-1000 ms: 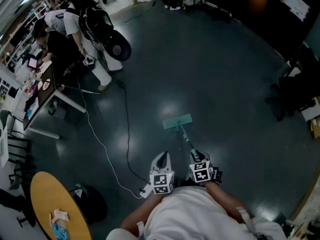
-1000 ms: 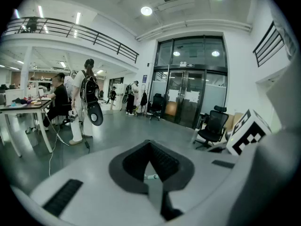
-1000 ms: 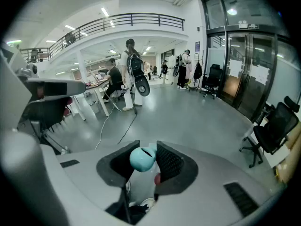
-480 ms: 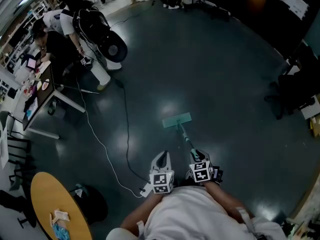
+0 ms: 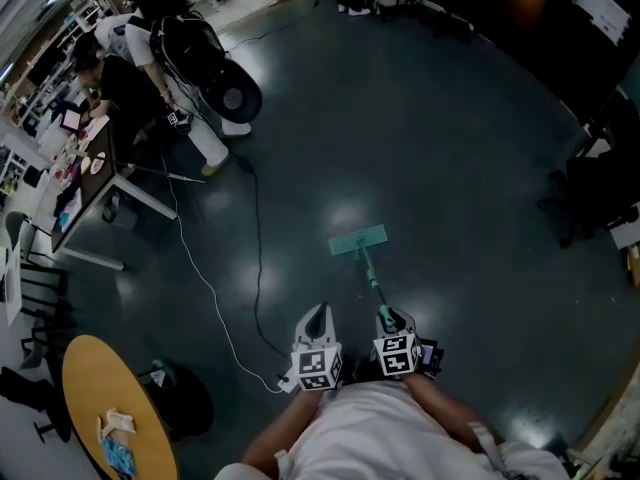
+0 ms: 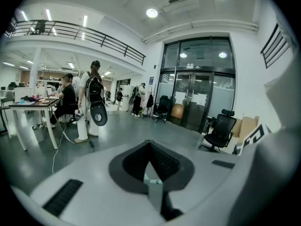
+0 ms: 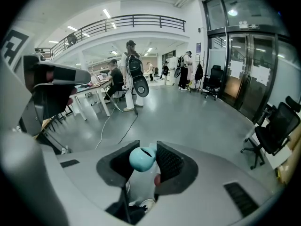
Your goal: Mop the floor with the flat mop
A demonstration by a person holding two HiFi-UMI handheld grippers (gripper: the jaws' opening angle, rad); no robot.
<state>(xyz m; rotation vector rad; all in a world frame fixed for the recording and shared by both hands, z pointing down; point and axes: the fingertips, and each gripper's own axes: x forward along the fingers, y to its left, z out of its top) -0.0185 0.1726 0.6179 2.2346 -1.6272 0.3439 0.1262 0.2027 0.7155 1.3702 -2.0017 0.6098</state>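
The flat mop has a teal head (image 5: 357, 240) lying flat on the dark floor in front of me. Its thin handle (image 5: 370, 280) slopes back to my right gripper (image 5: 389, 319), which is shut on it. In the right gripper view the handle's rounded teal end (image 7: 142, 158) sits between the black pads. My left gripper (image 5: 317, 315) hangs beside the right one, a little to the left and off the handle. In its own view the left gripper (image 6: 150, 144) has its pads meeting at the tip, with nothing held.
A black cable (image 5: 255, 258) and a white one (image 5: 195, 268) snake over the floor at my left. A person with a backpack (image 5: 190, 53) stands by a desk (image 5: 85, 183) at far left. A round wooden table (image 5: 100, 388) is near left, an office chair (image 5: 590, 193) at right.
The mop head and both grippers stay nearly where they were; they sit slightly nearer my body. The person with the backpack has shifted a little.
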